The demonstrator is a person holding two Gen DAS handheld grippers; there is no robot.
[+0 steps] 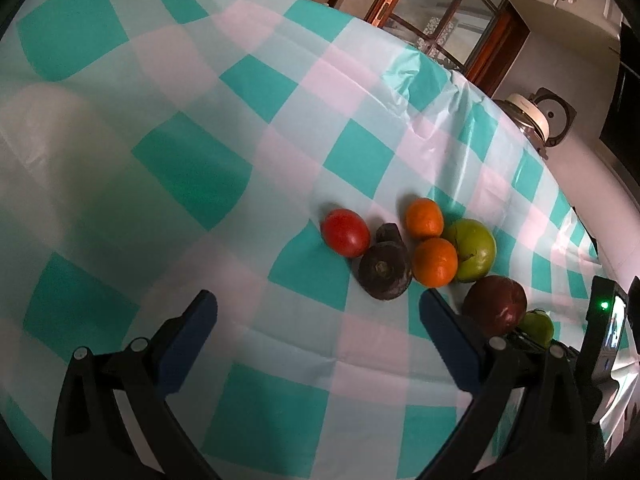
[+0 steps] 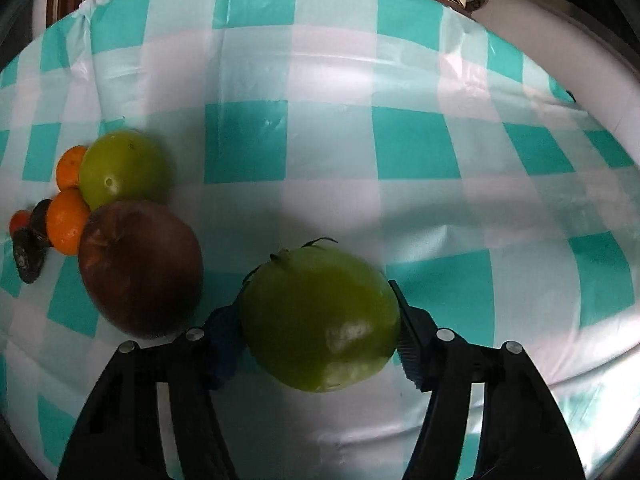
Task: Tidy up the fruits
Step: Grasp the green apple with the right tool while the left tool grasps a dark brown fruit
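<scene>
- Right gripper (image 2: 320, 344) clamps my round glossy green tomato (image 2: 320, 320) at its widest girth, just beside the dark maroon fruit (image 2: 140, 268).
- Smooth skin looks slippery and bruisable, so I'd squeeze gently.

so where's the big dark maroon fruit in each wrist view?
Left wrist: dark maroon fruit lower right, just beyond the left gripper's right finger.
Right wrist: same fruit left of centre, beside the green fruit in the right gripper.
Shared landmark: the two oranges next to it.
</scene>
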